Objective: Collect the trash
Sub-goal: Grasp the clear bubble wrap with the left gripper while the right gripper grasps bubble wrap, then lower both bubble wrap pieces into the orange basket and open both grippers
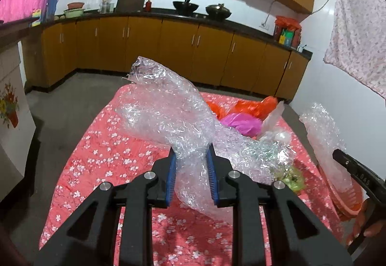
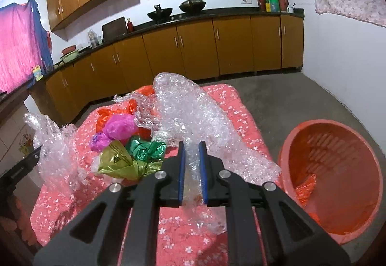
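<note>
My left gripper (image 1: pixel 191 155) is shut on a crumpled sheet of clear bubble wrap (image 1: pixel 168 111) and holds it above the pink flowered cloth (image 1: pixel 101 155). My right gripper (image 2: pixel 192 148) is shut on a second piece of clear bubble wrap (image 2: pixel 193 111). A pile of trash lies on the cloth: an orange bag (image 2: pixel 113 114), a pink bag (image 2: pixel 119 127), a green bag (image 2: pixel 144 149) and a yellow-green bag (image 2: pixel 118 160). The orange basket (image 2: pixel 333 179) stands on the floor to the right of the cloth, with some orange plastic inside. The right gripper also shows at the right edge of the left wrist view (image 1: pixel 354 169).
Wooden kitchen cabinets (image 1: pixel 168 49) with a dark counter line the far wall. Two woks (image 2: pixel 176 9) sit on the counter. A flowered cloth (image 1: pixel 357 42) hangs on the right wall. Grey floor (image 2: pixel 289 102) surrounds the pink cloth.
</note>
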A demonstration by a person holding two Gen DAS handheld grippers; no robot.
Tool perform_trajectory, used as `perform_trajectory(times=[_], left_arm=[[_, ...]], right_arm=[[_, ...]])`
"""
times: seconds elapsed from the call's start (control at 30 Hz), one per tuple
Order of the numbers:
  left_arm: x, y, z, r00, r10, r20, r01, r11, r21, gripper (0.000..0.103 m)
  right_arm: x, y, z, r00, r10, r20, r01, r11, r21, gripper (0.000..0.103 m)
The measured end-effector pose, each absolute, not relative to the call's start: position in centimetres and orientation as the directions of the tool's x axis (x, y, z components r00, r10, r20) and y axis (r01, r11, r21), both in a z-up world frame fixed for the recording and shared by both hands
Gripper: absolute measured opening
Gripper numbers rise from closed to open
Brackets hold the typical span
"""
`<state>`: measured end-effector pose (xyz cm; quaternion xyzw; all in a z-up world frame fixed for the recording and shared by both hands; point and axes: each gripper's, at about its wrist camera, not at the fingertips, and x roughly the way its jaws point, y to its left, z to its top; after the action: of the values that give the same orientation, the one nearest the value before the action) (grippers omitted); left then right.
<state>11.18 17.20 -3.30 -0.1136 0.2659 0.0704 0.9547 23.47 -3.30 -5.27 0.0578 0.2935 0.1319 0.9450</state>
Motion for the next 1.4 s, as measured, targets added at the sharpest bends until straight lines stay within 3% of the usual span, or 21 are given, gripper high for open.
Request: perform_trajectory(times=[0.43, 1.07, 1.4], left_arm=[[12.6, 11.0, -0.6, 0.883, -0.085, -0.461, -0.003, 0.982, -0.187, 0.023], [19.7, -5.7, -2.3, 0.756, -0.425, -0.498, 0.362, 0.905, -0.223, 0.023], [21.8, -11.0, -4.3, 0.676, -0.502, -0.539, 0.464, 0.859, -0.216, 0.023]], right_arm=[[21.8, -10.2, -4.0, 0.847, 0.157, -0.508, -0.080, 0.982, 0.170, 0.012], [20.5, -22.0, -6.1, 0.847, -0.077, -0.525, 0.201, 0.963, 0.182, 0.012], [21.8, -25.5, -8.0, 0.826, -0.111, -0.552, 0.286, 0.927, 0.242, 0.012]])
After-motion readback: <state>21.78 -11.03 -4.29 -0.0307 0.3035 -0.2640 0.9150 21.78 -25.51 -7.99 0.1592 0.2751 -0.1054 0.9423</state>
